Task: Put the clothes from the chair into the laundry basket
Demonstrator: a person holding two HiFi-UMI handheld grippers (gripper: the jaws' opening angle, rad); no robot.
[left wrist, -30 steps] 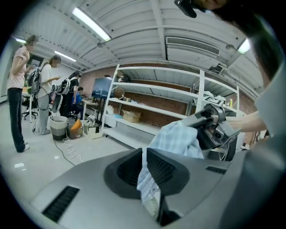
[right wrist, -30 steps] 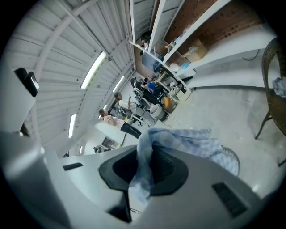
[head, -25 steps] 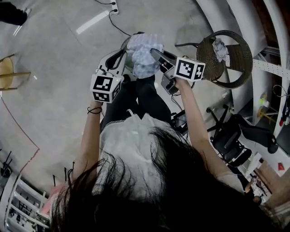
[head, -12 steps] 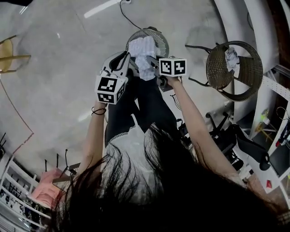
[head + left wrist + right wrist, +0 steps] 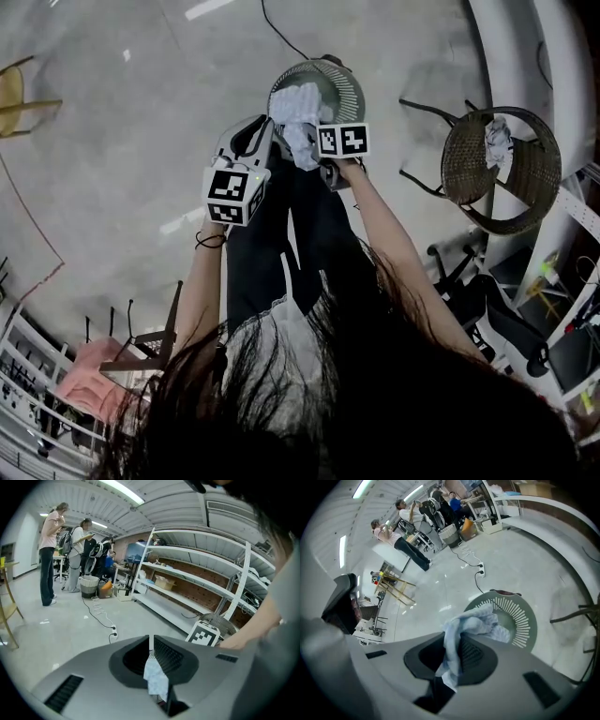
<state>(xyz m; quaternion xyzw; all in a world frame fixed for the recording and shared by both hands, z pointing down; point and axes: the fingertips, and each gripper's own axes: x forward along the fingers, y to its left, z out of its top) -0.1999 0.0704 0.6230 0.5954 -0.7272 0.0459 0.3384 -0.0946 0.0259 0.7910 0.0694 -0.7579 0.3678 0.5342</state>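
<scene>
A light blue garment (image 5: 298, 111) hangs bunched between both grippers, over the near rim of the round grey-green slatted laundry basket (image 5: 333, 80) on the floor. My left gripper (image 5: 272, 129) is shut on a fold of the garment (image 5: 156, 680), which pokes out between its jaws. From the other side my right gripper (image 5: 309, 142) is shut on the garment (image 5: 465, 629), with the basket (image 5: 520, 620) just beyond it. The wicker chair (image 5: 525, 187) stands to the right, with a crumpled pale garment (image 5: 497, 141) still on its seat.
A black office chair (image 5: 487, 300) stands near the person's right side. A pink chair (image 5: 89, 384) is at the lower left and a yellow one (image 5: 14, 94) at the far left. Metal shelving (image 5: 211, 573), a floor cable (image 5: 96, 611) and standing people (image 5: 49, 550) lie further off.
The garment, held by both grippers, has travelled away from the chair and now hangs over the basket. The chair has slid towards the right of the head view.
</scene>
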